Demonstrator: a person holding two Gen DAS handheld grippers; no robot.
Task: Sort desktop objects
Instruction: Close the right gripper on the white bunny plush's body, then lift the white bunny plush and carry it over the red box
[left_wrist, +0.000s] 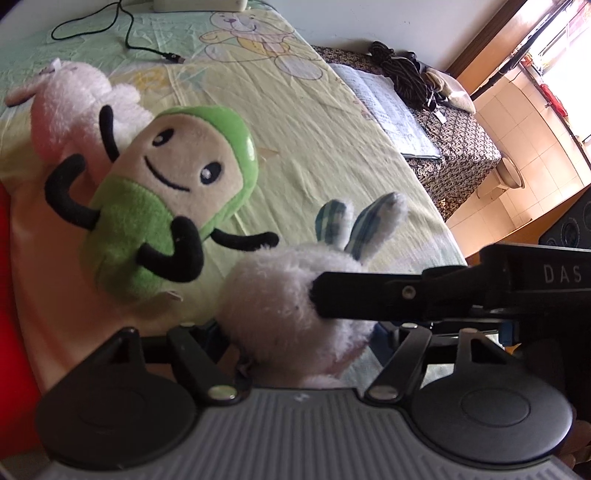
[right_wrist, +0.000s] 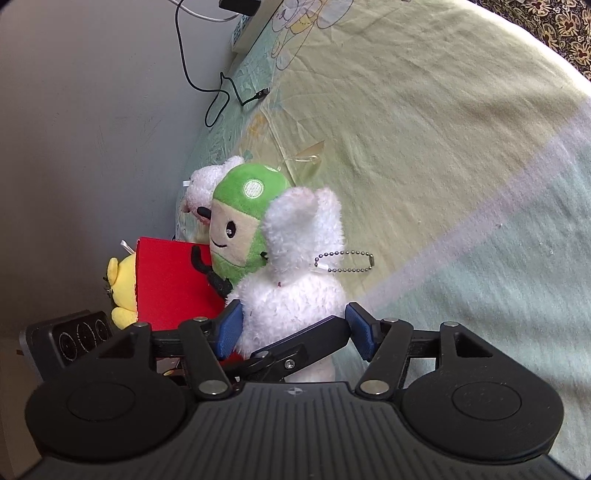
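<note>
Right gripper (right_wrist: 293, 326) straddles white plush (right_wrist: 295, 291) beside red box (right_wrist: 170, 284).

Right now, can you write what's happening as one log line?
left gripper: at white bunny, grip unclear | right gripper: jaws around same bunny, grip unclear | green plush: beside it

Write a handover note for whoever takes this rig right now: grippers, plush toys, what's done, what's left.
Right gripper: open around the white bunny; one pad touches it, the other stands clear.
Left gripper: bunny sits between its fingers; tips hidden, grip unclear.
Green plush and pink plush lie together beside the red container; a yellow plush sits behind it.
Done: apparently those plush toys are grouped.
Left: probably secure the bunny and set it with them.
</note>
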